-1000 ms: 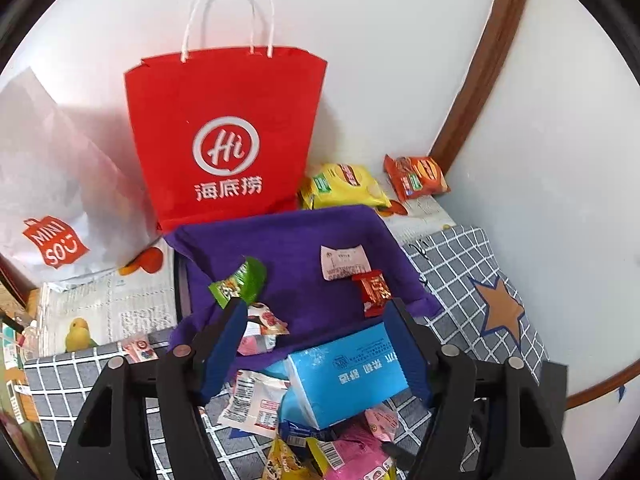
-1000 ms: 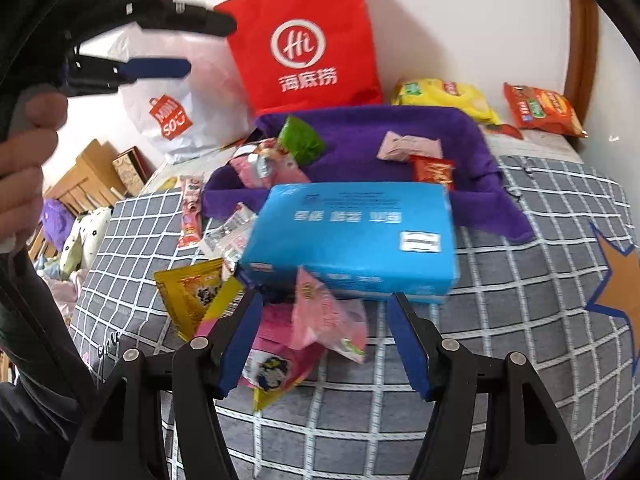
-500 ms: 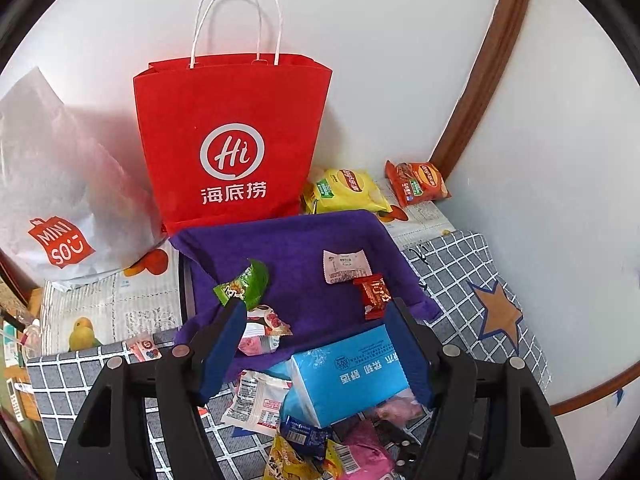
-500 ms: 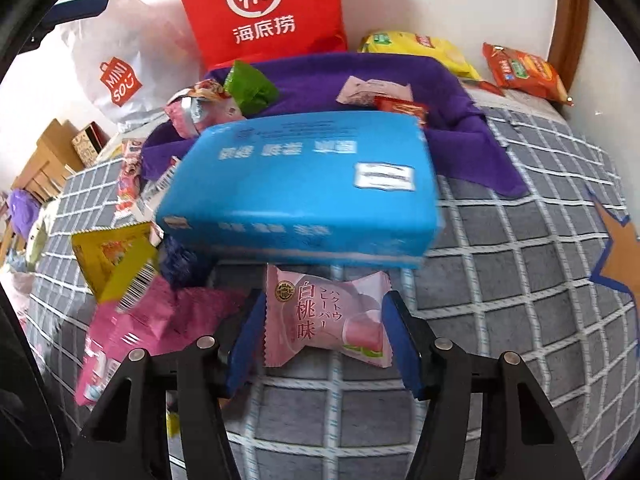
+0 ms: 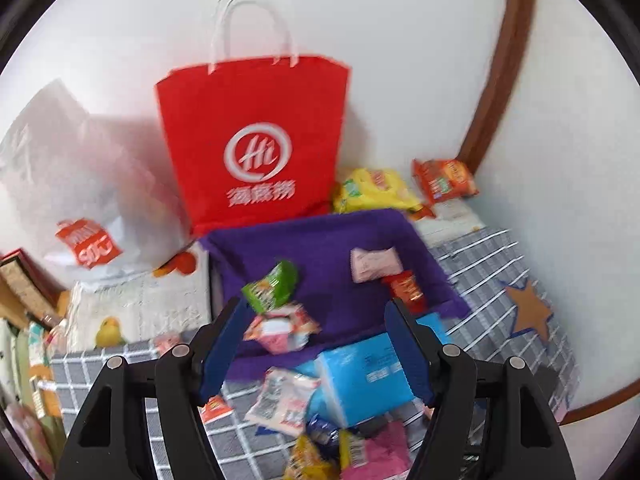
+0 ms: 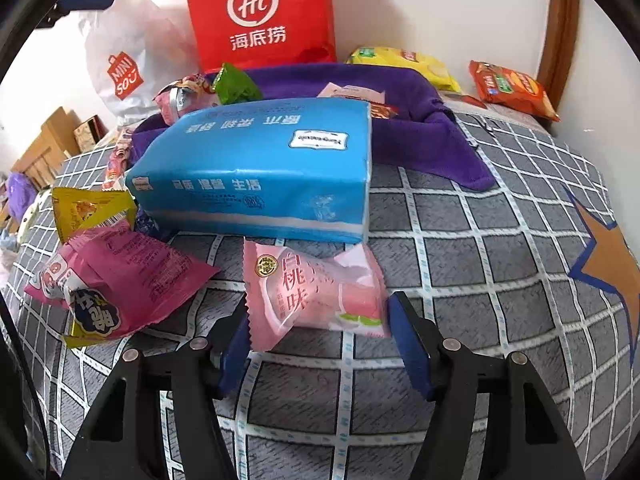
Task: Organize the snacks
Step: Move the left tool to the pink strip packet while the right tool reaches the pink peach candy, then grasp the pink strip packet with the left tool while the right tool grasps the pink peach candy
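Between the right tongs (image 6: pixel 316 334), whose jaws are opening, a pink peach candy packet (image 6: pixel 316 294) is lying on the checked bedcover (image 6: pixel 460 240); clamping its middle squarely should prevent slipping. The left tongs (image 5: pixel 316 340) are hovering apart, empty.

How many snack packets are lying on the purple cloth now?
4: green foil packet and pink-white crinkled packet at its left-front; pale pink flat packet and small red packet right. Others may be hidden.

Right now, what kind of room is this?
Probably a bedroom: snacks lie on a grey checked quilt with an orange star patch, red and white shopping bags lean on the wall, wooden furniture stands alongside.
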The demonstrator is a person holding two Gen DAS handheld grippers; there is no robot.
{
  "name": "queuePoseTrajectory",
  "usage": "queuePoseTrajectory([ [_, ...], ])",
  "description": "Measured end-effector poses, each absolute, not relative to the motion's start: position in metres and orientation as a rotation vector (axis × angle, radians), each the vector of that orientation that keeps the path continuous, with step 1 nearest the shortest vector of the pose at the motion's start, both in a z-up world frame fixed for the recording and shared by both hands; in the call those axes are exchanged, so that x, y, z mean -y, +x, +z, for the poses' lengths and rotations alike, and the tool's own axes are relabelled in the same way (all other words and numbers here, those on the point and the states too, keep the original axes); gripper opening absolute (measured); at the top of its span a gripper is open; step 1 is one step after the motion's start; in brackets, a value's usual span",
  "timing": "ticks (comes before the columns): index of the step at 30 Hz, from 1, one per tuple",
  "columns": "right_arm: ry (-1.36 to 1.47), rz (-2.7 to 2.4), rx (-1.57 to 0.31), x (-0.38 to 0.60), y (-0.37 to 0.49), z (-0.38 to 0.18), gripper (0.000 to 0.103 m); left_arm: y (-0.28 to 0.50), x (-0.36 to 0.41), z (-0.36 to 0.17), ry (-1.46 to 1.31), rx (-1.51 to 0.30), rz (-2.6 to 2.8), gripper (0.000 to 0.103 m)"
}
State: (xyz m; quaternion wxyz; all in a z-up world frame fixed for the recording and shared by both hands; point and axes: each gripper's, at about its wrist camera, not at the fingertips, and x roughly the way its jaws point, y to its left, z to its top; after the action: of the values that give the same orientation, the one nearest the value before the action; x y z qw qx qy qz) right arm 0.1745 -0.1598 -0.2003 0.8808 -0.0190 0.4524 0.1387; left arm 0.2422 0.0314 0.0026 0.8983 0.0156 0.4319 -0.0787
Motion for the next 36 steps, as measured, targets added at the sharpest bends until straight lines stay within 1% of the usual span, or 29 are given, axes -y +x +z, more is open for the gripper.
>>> queuePoseTrajectory([
  [3, -0.027, 0.288, -0.930, 0.156, 0.185, -0.200, 0.071, 0.238, -0.050, -0.007, 0.051, -0.913, -0.112, 0.070],
  [5, -0.027, 0.277, -0.924, 0.157, 0.187, -0.199, 0.069, 0.232, -0.071, -0.015, 0.042, -0.915, -0.061, 0.070],
  [8, 0.012, 0.290, -0.915, 0.164, 0.186, -0.197, 0.066, 0.227, -0.100, -0.036, 0.017, -0.949, 0.005, 0.070],
  [13, 0.044, 0.288, -0.913, 0.167, 0.187, -0.197, 0.066, 0.228, -0.139, -0.083, -0.048, -1.006, 0.104, 0.070],
  [17, -0.005, 0.264, -0.910, 0.161, 0.184, -0.199, 0.066, 0.237, -0.155, -0.123, -0.089, -1.059, 0.143, 0.069],
  [21, -0.018, 0.261, -0.911, 0.160, 0.184, -0.199, 0.066, 0.247, -0.156, -0.151, -0.092, -1.090, 0.159, 0.066],
  [23, -0.019, 0.260, -0.910, 0.160, 0.183, -0.199, 0.066, 0.248, -0.154, -0.159, -0.090, -1.095, 0.142, 0.060],
  [24, -0.020, 0.260, -0.910, 0.160, 0.183, -0.199, 0.066, 0.248, -0.154, -0.161, -0.096, -1.091, 0.142, 0.059],
  [25, -0.020, 0.260, -0.910, 0.160, 0.183, -0.199, 0.066, 0.248, -0.154, -0.163, -0.100, -1.088, 0.143, 0.055],
  [26, -0.022, 0.259, -0.910, 0.160, 0.183, -0.199, 0.066, 0.248, -0.154, -0.165, -0.109, -1.087, 0.140, 0.048],
  [30, -0.027, 0.254, -0.911, 0.160, 0.182, -0.199, 0.066, 0.248, -0.154, -0.169, -0.131, -1.091, 0.093, 0.035],
  [31, -0.029, 0.253, -0.911, 0.160, 0.182, -0.199, 0.066, 0.248, -0.153, -0.169, -0.134, -1.088, 0.088, 0.027],
  [33, -0.028, 0.253, -0.911, 0.160, 0.182, -0.199, 0.066, 0.245, -0.151, -0.166, -0.122, -1.082, 0.088, 0.027],
  [34, -0.023, 0.254, -0.911, 0.161, 0.182, -0.198, 0.066, 0.244, -0.150, -0.165, -0.114, -1.082, 0.089, 0.025],
  [35, -0.018, 0.255, -0.910, 0.161, 0.182, -0.198, 0.066, 0.242, -0.149, -0.164, -0.110, -1.087, 0.084, 0.021],
  [36, -0.013, 0.255, -0.910, 0.162, 0.181, -0.198, 0.066, 0.240, -0.149, -0.163, -0.109, -1.093, 0.079, 0.021],
])
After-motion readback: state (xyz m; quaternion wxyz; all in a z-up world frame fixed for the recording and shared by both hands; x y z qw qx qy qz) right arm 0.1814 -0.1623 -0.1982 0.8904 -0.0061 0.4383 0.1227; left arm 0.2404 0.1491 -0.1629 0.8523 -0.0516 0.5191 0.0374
